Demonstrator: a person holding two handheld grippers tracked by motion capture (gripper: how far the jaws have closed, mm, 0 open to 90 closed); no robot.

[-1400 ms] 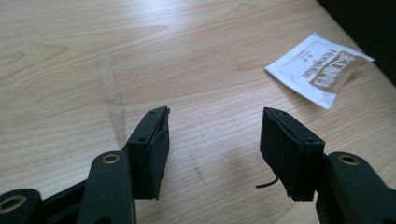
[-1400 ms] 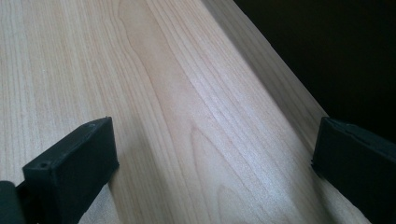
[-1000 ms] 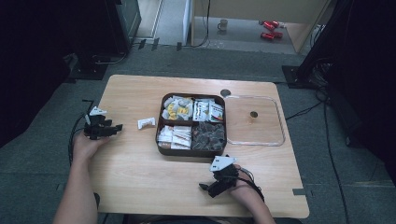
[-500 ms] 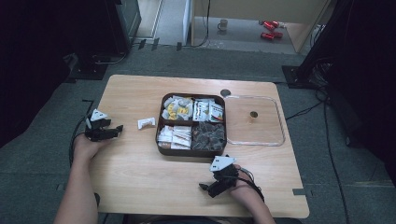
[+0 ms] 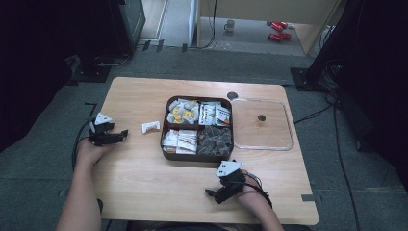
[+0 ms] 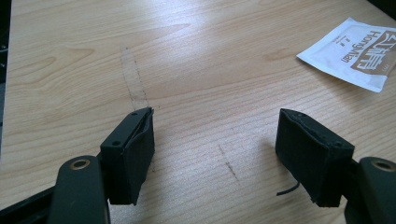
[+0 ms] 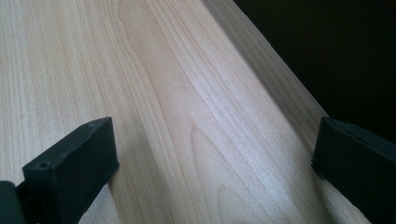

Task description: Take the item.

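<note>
A white sachet (image 5: 150,126) with brown print lies on the wooden table (image 5: 144,173), just left of a brown four-compartment box (image 5: 198,127) full of packets. My left gripper (image 5: 121,134) rests low at the table's left edge, open and empty, jaws pointing right toward the sachet (image 6: 356,53), which lies a short way ahead of it. My right gripper (image 5: 211,194) sits near the front edge below the box, open with nothing between its jaws, over bare wood beside the table edge (image 7: 280,88).
A clear lid (image 5: 262,124) with a small knob lies right of the box. A dark round mark (image 5: 232,95) sits behind the box. Cables trail off both grippers. Dark stands and floor surround the table.
The left gripper has shifted slightly toward the sachet over the last second. The right gripper has stayed where it was.
</note>
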